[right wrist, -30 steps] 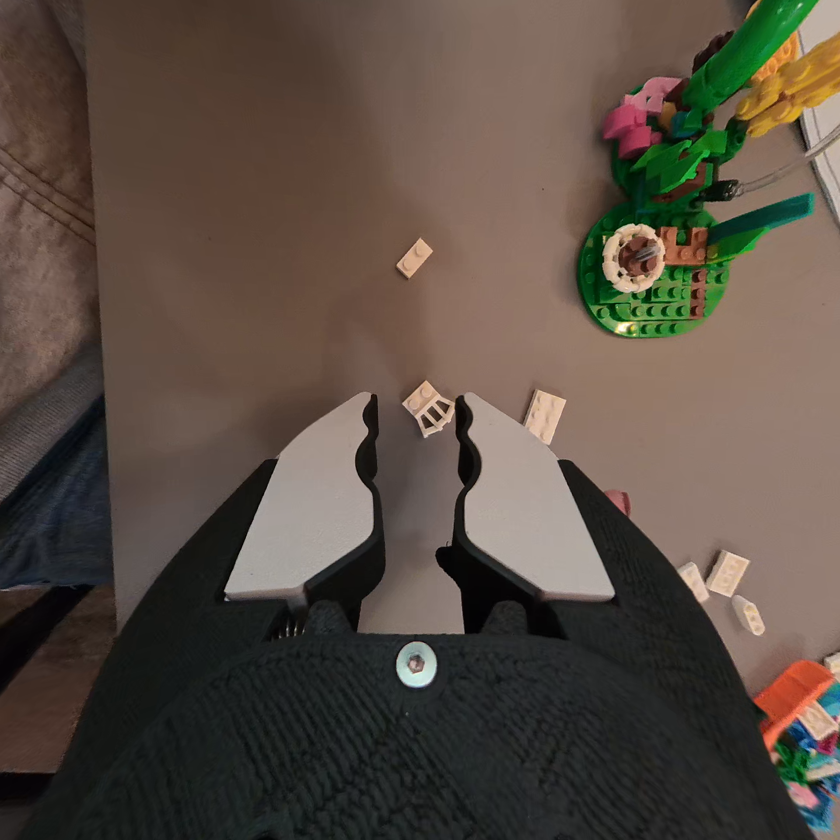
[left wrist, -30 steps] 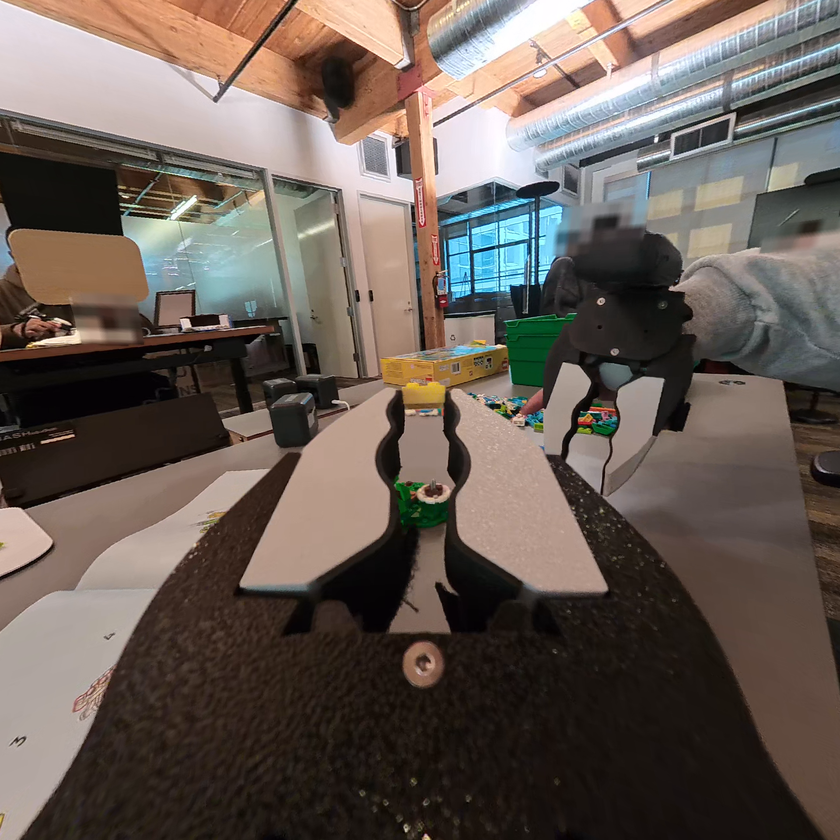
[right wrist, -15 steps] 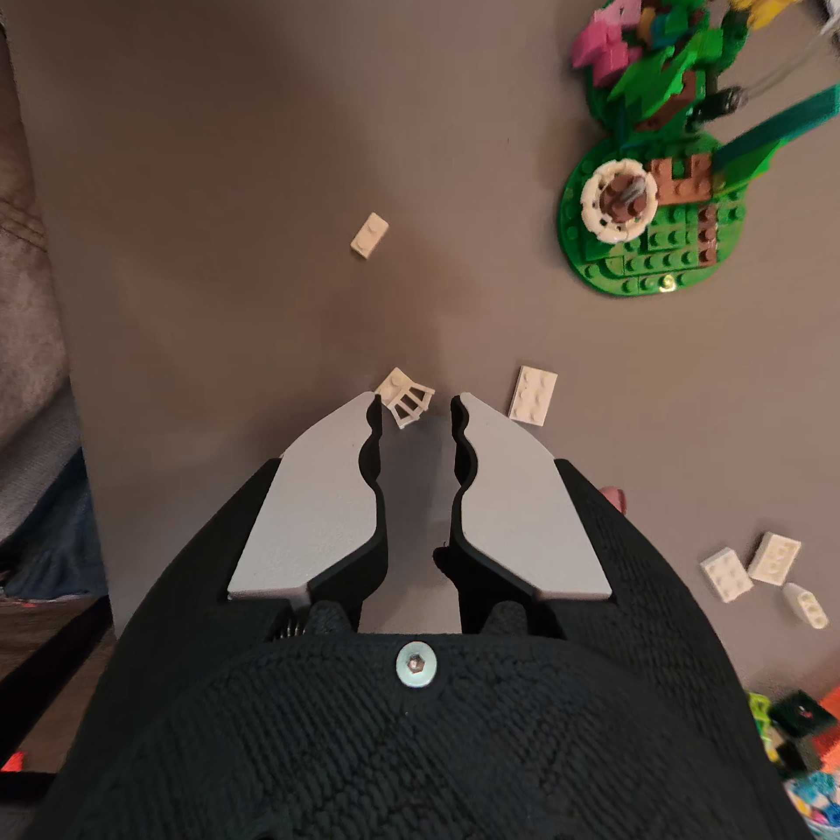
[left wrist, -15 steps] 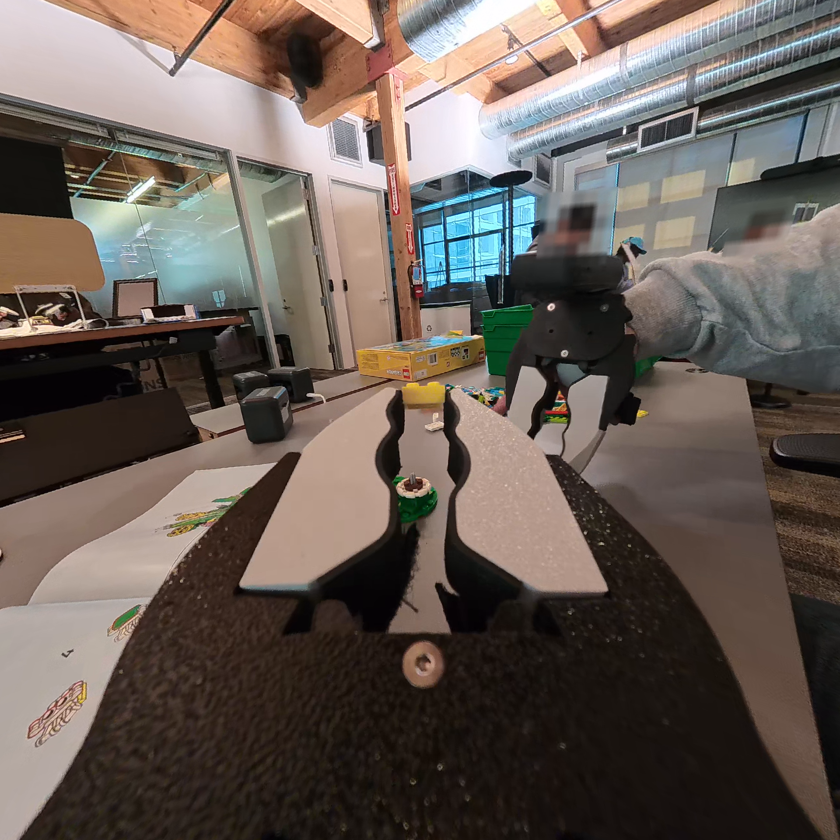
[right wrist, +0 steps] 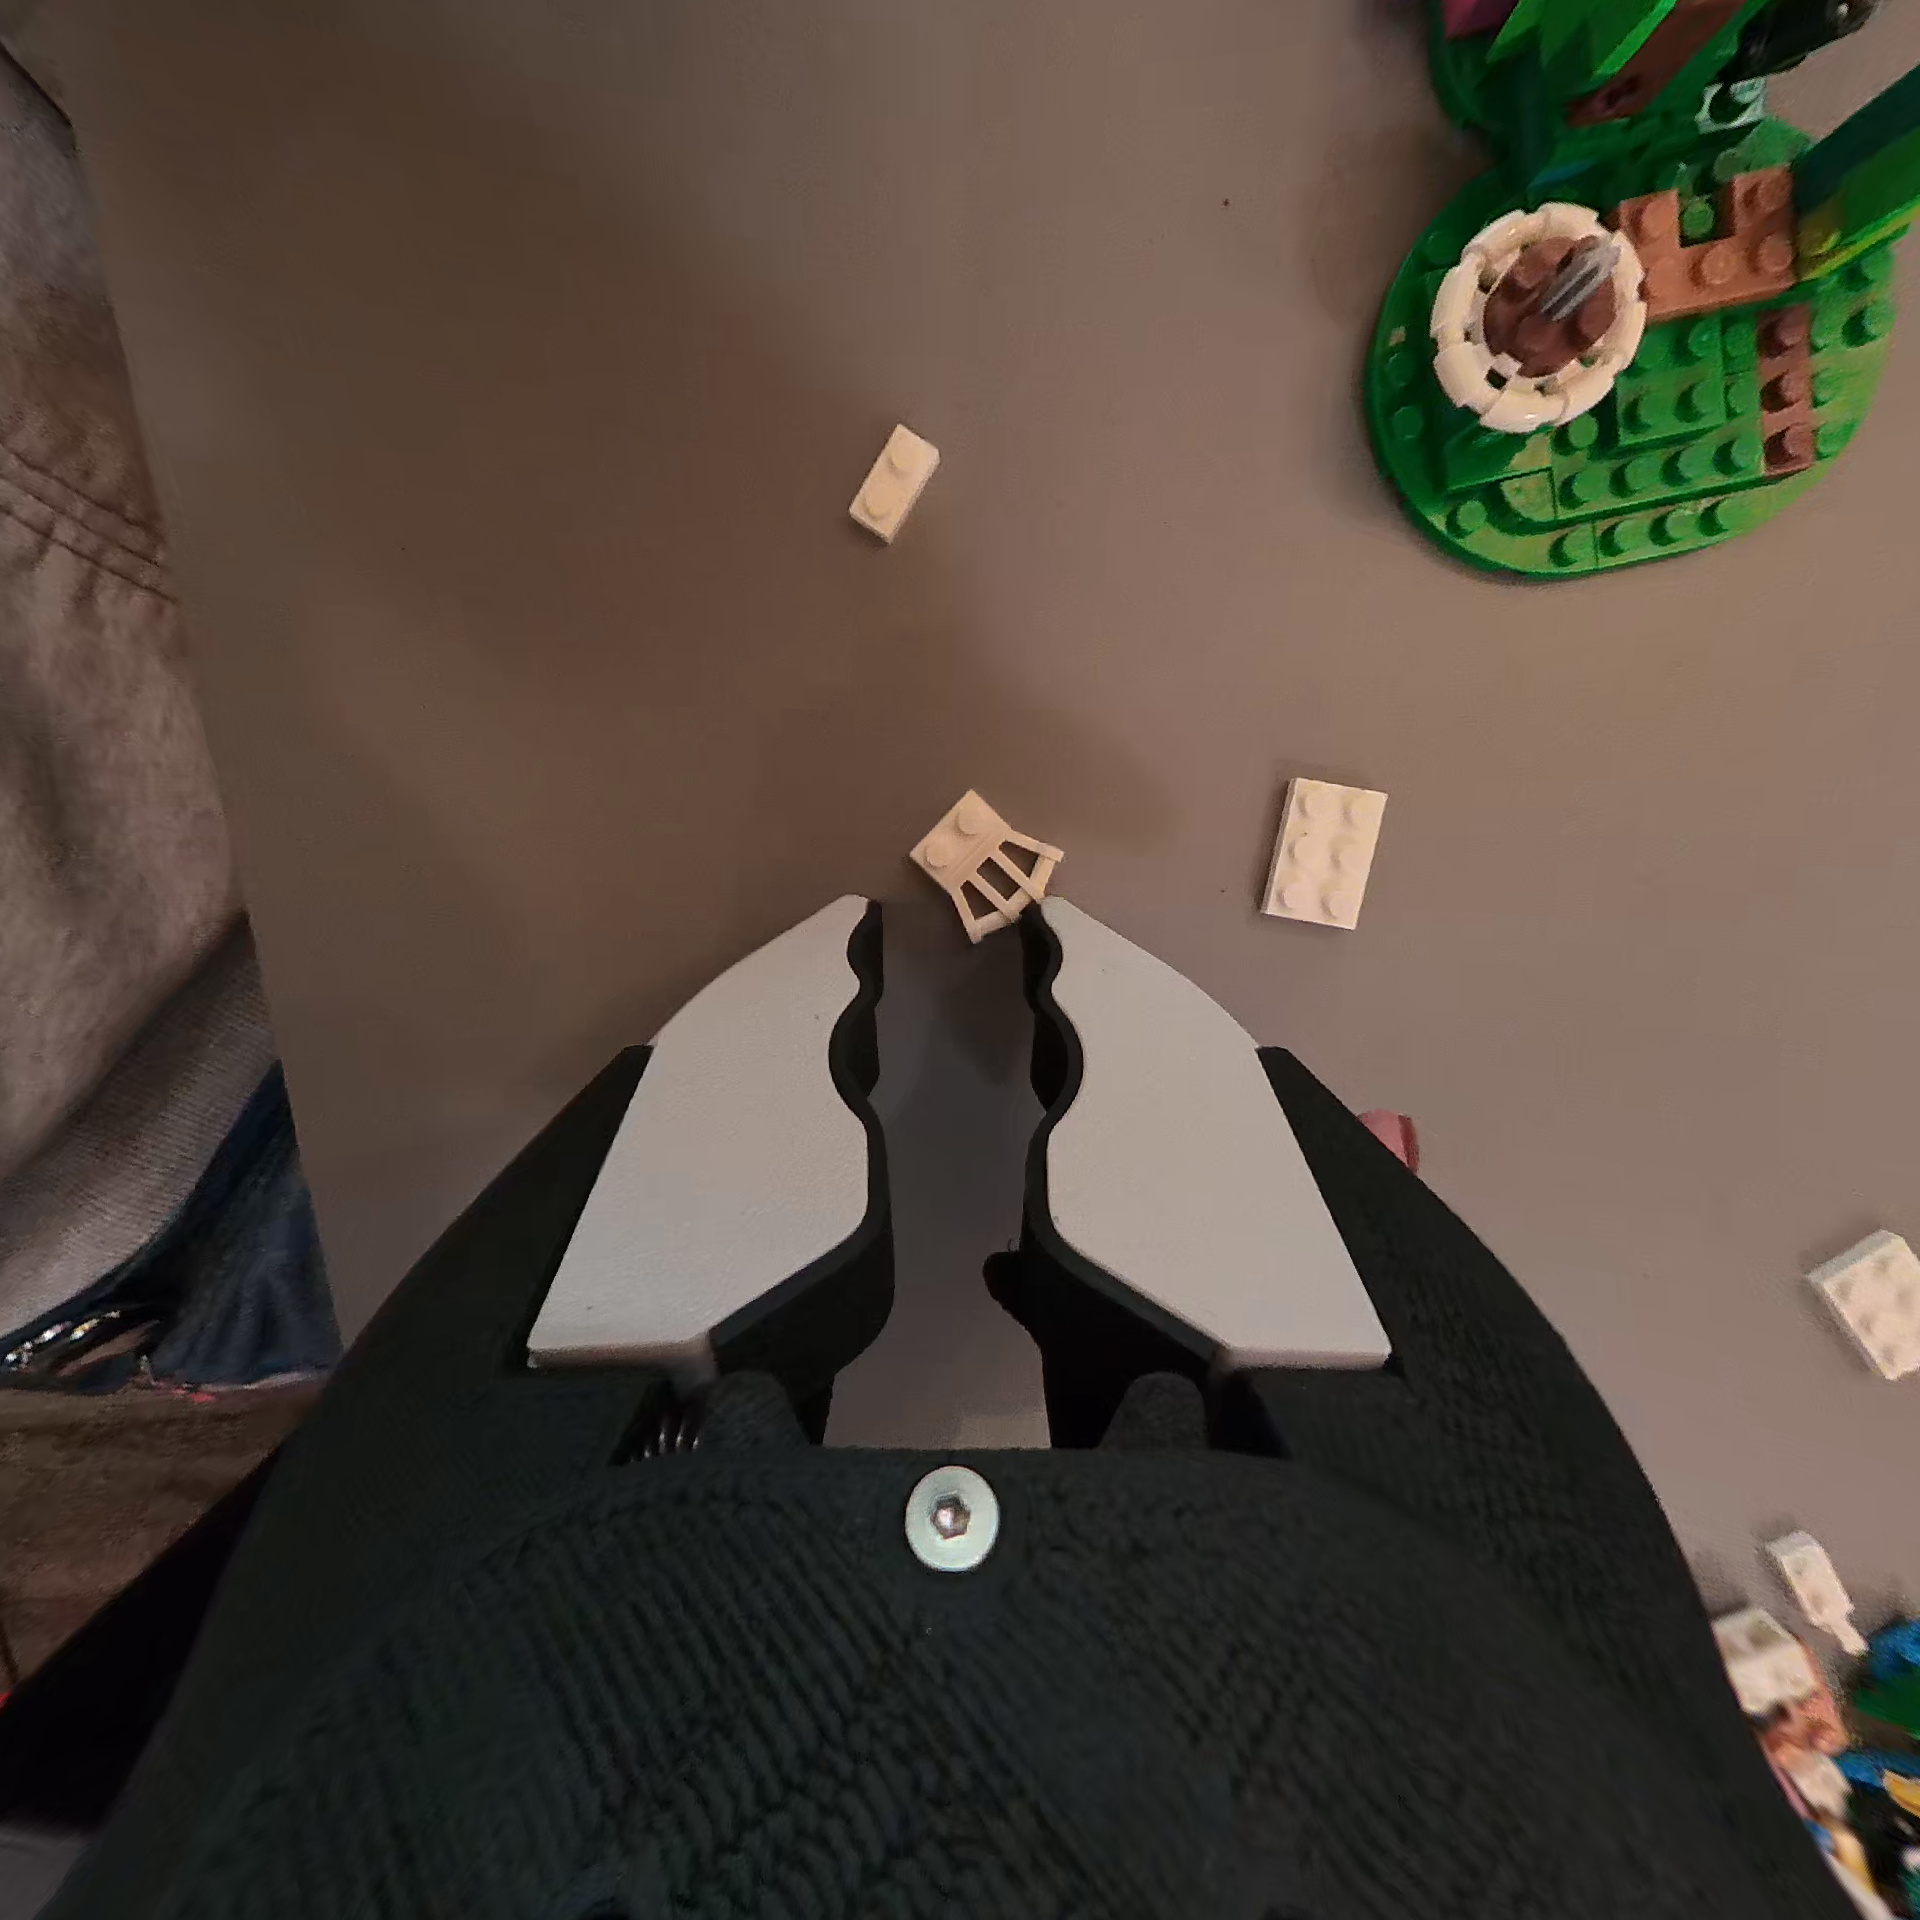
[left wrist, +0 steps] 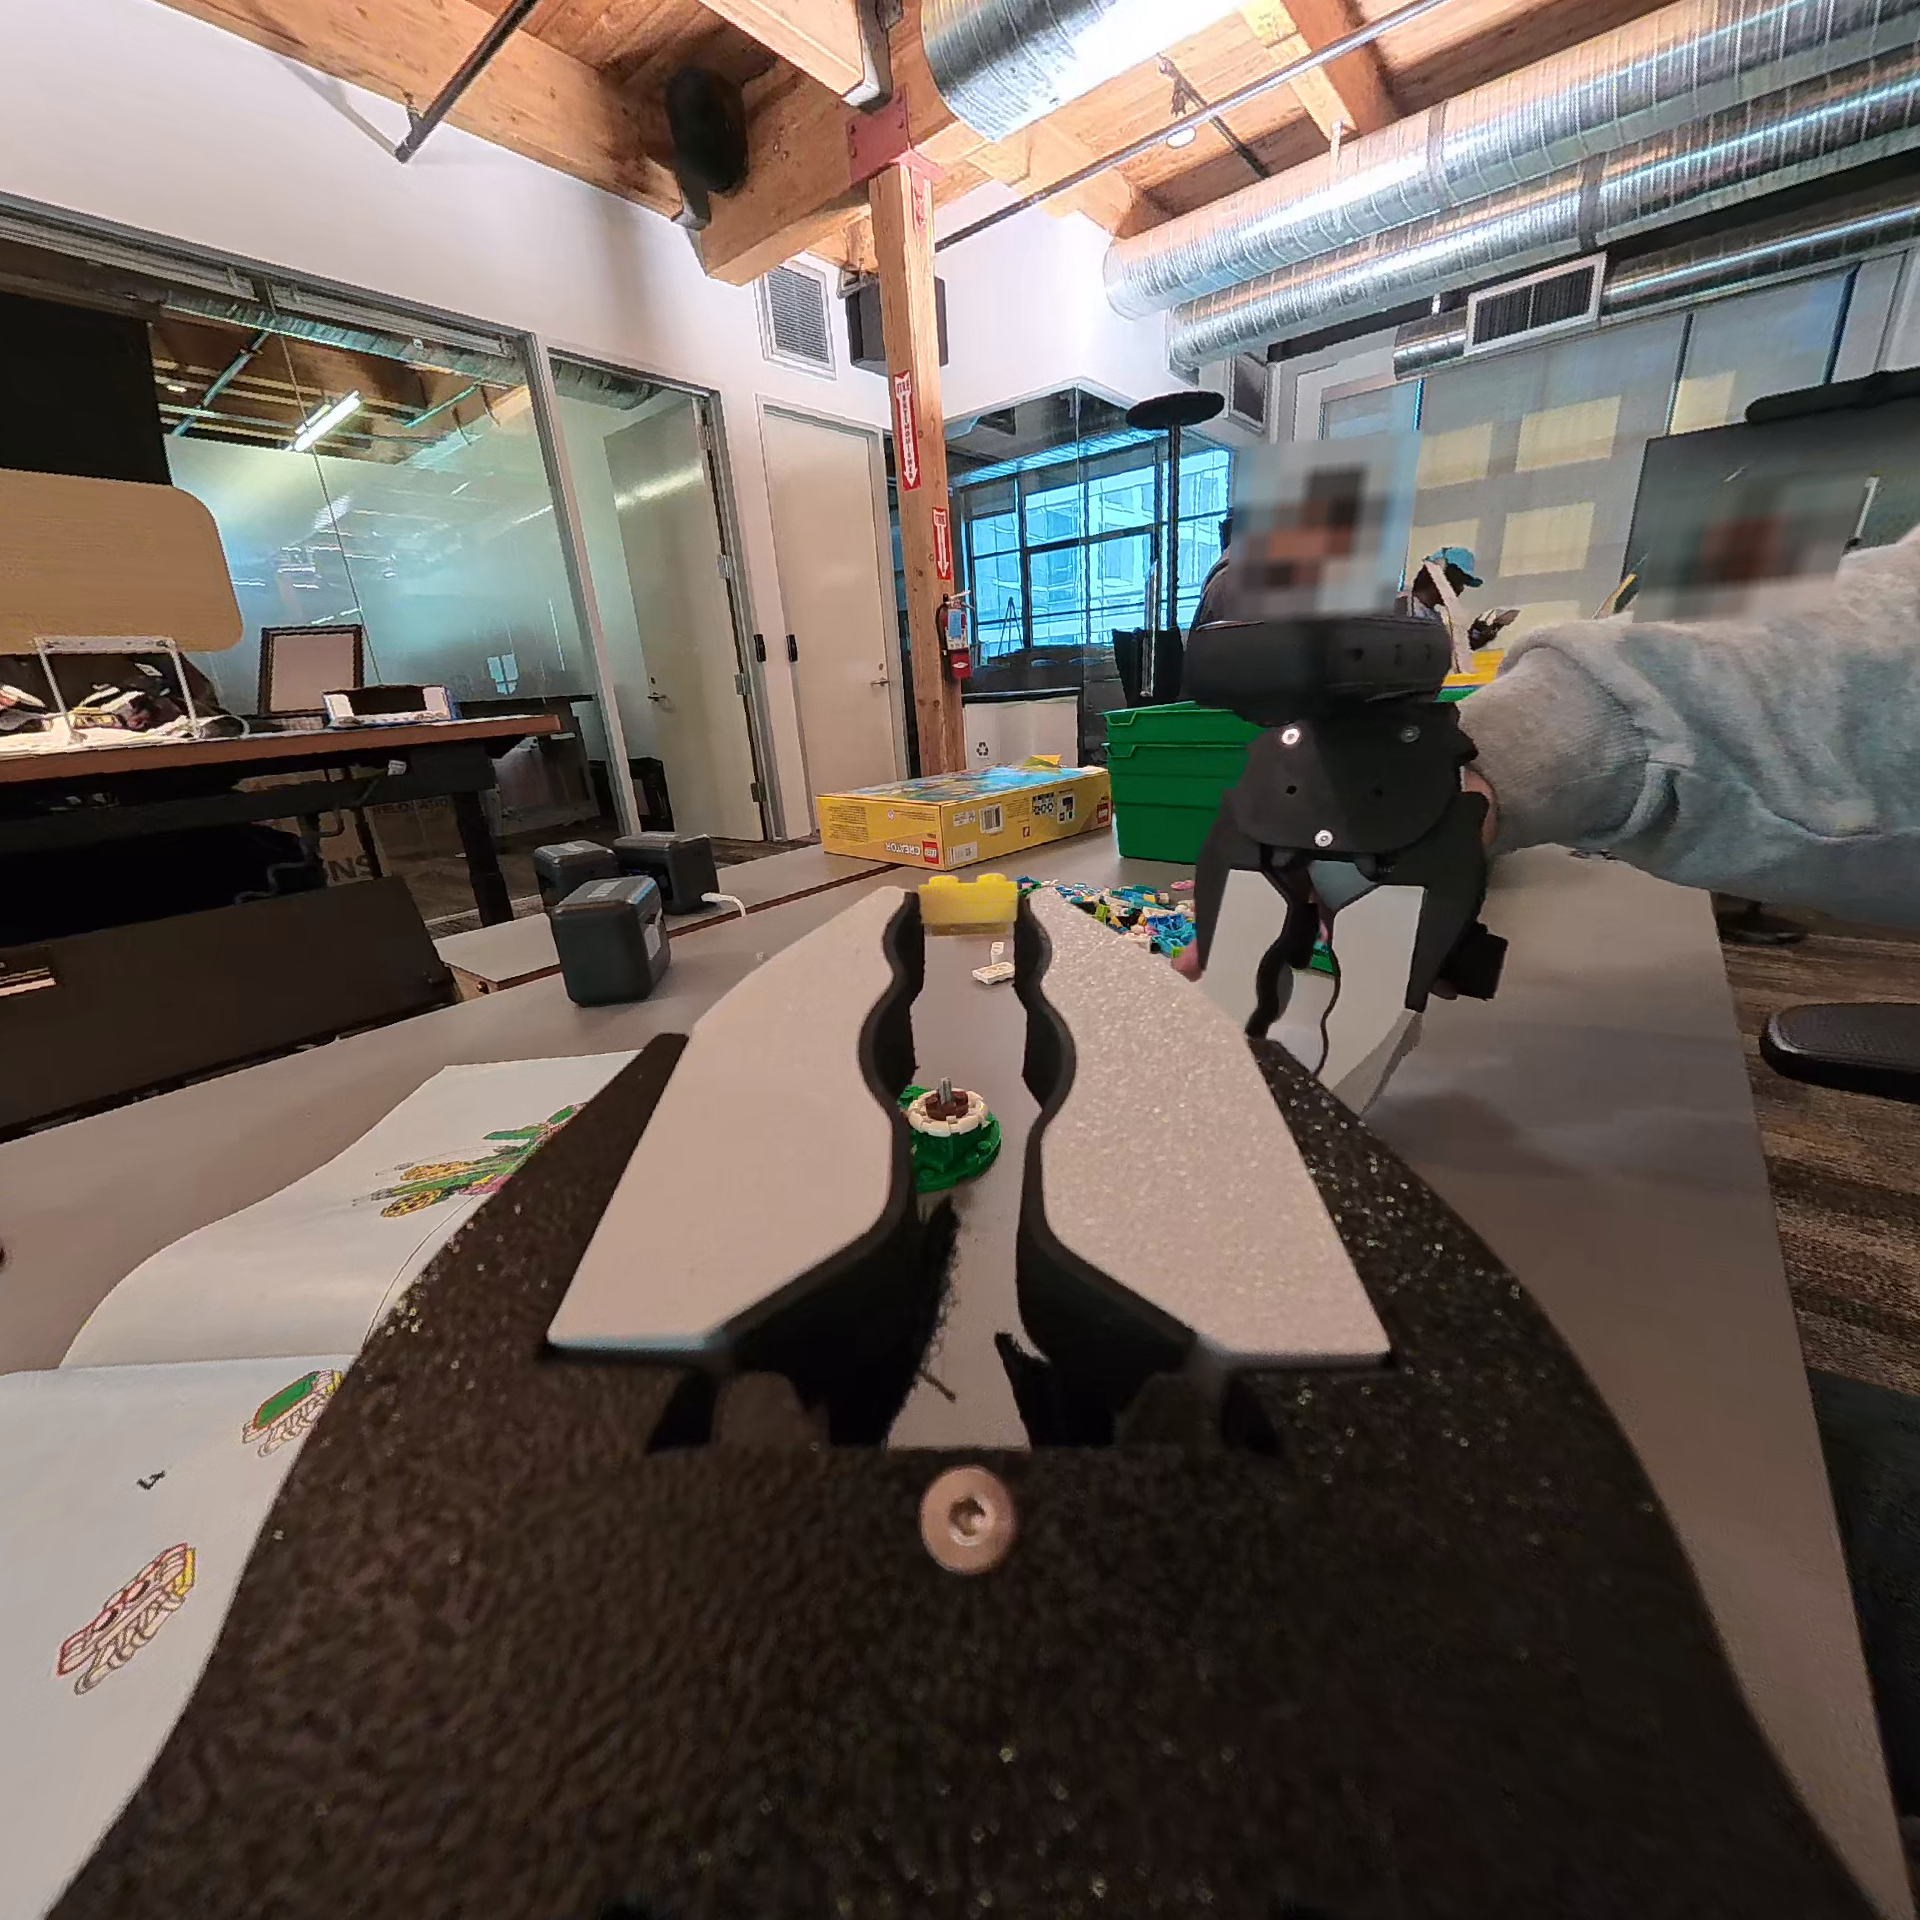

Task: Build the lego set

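A person works at a grey table (right wrist: pixel 623 312) with a hand-held gripper in each hand. The right gripper (right wrist: pixel 951 909) points straight down at the tabletop, its two fingers parted and holding nothing. Just beyond its fingertips, touching or nearly touching the tip of the right-hand finger, lies a small cream fence piece (right wrist: pixel 985 864): a little studded plate with a barred grille on one edge.

Taking that fence piece as the landmark: it lies flat and skewed, its studded end pointing up and to the left, away from the fingers, and its barred end turned toward the right-hand finger. It sits a little off the middle of the gap, toward the right-hand finger. A small cream plate (right wrist: pixel 895 483) lies well beyond it, a wider cream plate (right wrist: pixel 1325 852) rests near its right, and the green flower model (right wrist: pixel 1621 457) stands farther off up and to the right.

The left gripper (left wrist: pixel 966 914) hovers low over the table, well away from the fence piece, fingers clamped on a yellow brick (left wrist: pixel 968 902) at their tips.

The right gripper is much the nearer. To pick up the piece, it probably needs to shift slightly rightward and forward, then turn to square up with the skewed piece.
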The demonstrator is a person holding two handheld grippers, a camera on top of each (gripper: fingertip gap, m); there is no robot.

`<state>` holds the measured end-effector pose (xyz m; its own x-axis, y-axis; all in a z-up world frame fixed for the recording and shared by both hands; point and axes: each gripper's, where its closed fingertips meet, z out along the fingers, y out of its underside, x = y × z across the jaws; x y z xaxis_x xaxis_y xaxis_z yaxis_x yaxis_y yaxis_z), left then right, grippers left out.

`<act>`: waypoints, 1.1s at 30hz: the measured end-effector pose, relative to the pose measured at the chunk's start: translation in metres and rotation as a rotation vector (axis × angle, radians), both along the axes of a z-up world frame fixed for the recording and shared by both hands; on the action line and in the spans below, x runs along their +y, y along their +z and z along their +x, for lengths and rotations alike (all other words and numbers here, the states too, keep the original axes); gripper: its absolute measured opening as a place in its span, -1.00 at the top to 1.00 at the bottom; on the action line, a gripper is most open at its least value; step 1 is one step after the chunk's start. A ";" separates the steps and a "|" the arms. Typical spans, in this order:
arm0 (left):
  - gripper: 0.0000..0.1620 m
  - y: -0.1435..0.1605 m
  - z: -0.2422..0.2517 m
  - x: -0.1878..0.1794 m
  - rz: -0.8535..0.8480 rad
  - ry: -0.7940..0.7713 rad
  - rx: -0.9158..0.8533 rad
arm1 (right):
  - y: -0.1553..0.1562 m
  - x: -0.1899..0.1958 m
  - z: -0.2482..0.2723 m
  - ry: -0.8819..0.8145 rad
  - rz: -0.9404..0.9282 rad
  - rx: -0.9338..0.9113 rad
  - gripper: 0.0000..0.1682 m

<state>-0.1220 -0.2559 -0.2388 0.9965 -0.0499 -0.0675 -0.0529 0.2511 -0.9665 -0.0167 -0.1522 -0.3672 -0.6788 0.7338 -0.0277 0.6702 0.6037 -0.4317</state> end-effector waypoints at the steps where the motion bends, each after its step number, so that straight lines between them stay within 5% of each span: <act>1: 0.80 0.000 0.000 0.000 0.002 0.001 -0.001 | 0.000 -0.002 0.001 -0.008 -0.012 0.003 0.71; 13: 0.80 0.000 -0.001 -0.001 0.002 0.012 0.010 | 0.025 -0.028 -0.030 -0.236 -0.150 0.157 0.86; 33: 0.80 0.009 0.001 -0.007 0.055 0.151 0.227 | 0.002 -0.055 -0.042 -0.311 -0.053 0.109 0.89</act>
<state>-0.1206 -0.2629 -0.2297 0.9515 0.1082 -0.2881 -0.3071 0.2753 -0.9110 -0.0588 -0.2072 -0.3651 -0.4237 0.9058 -0.0114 0.7671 0.3521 -0.5363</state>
